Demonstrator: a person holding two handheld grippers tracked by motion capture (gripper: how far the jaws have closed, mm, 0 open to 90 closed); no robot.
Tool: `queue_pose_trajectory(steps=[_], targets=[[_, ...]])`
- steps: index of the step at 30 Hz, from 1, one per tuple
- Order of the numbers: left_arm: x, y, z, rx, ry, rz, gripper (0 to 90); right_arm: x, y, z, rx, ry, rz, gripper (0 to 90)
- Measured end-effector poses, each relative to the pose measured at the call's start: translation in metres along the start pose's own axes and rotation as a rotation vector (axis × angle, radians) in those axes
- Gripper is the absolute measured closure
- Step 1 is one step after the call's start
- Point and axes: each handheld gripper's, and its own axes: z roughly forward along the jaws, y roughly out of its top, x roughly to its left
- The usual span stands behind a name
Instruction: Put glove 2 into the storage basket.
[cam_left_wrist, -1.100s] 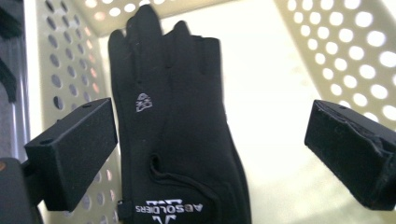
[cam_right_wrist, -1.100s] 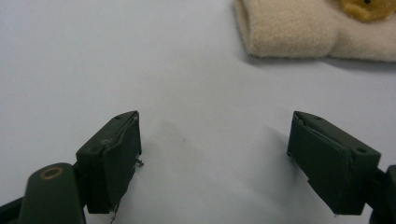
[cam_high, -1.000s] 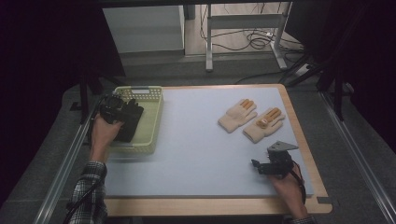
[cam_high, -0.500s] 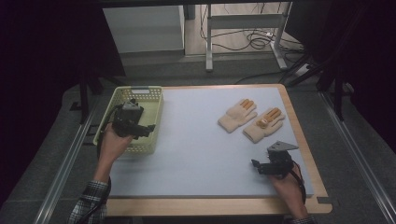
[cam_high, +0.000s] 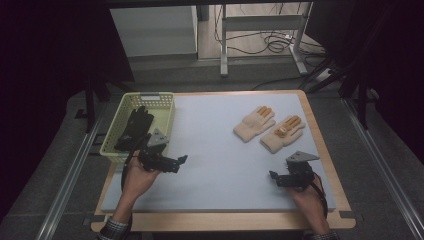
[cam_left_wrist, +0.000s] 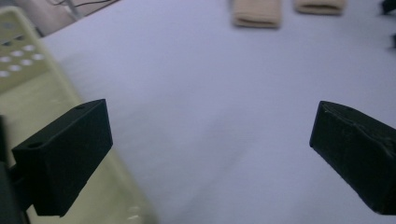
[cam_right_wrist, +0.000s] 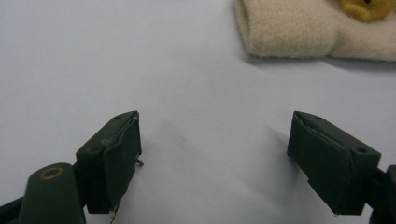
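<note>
Nearest, low on the right: right gripper (cam_high: 278, 178) resting on the pale mat (cam_high: 215, 165), jaws spread wide with nothing between them. Across on the left: left gripper (cam_high: 172, 162) lifted just over the mat beside the basket (cam_high: 111, 145), jaws likewise wide apart and empty. Farther back on the right: 2 cream gloves (cam_high: 270, 127) lying flat, side by side, orange-tipped fingers pointing away. In the basket: a dark glove (cam_high: 134, 127).

Likely trouble: a jaw closing on 1 thin layer of knit and dragging rather than lifting, or catching both gloves at once, given how close together they lie. Also a risk of clipping the basket's near wall with the left wrist.

Plenty of bare mat between the grippers; wooden edge (cam_high: 320, 145) close beside the right glove.
</note>
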Motion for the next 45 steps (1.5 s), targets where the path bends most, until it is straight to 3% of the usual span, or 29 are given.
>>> queue_pose_trajectory(steps=[5,11,17,22,29,32,38,45], targets=[[-0.02,-0.021,0.019,0.05,-0.018,0.039,0.0,0.0,0.0,0.0,0.0,0.0,0.001,17.2],[-0.024,-0.048,0.039,0.087,-0.028,-0.001,0.0,0.0,0.0,0.0,0.001,0.002,0.004,17.3],[-0.022,-0.067,0.052,0.136,0.002,-0.022,0.0,0.0,0.0,0.0,0.002,0.002,0.006,17.2],[-0.016,-0.068,0.054,0.152,-0.033,-0.071,0.0,0.0,0.0,0.0,0.003,0.002,0.007,17.2],[-0.017,-0.069,0.054,0.144,-0.027,-0.067,0.3,0.0,0.002,0.0,0.003,-0.001,0.028,17.7],[-0.017,-0.069,0.054,0.143,-0.026,-0.066,0.5,0.0,0.006,-0.001,-0.014,0.021,0.054,17.7],[-0.017,-0.069,0.053,0.142,-0.026,-0.065,0.7,0.0,0.027,0.0,-0.049,0.046,0.071,17.9],[-0.017,-0.069,0.053,0.143,-0.026,-0.065,0.8,-0.005,0.06,0.013,-0.047,0.04,0.054,25.9]])
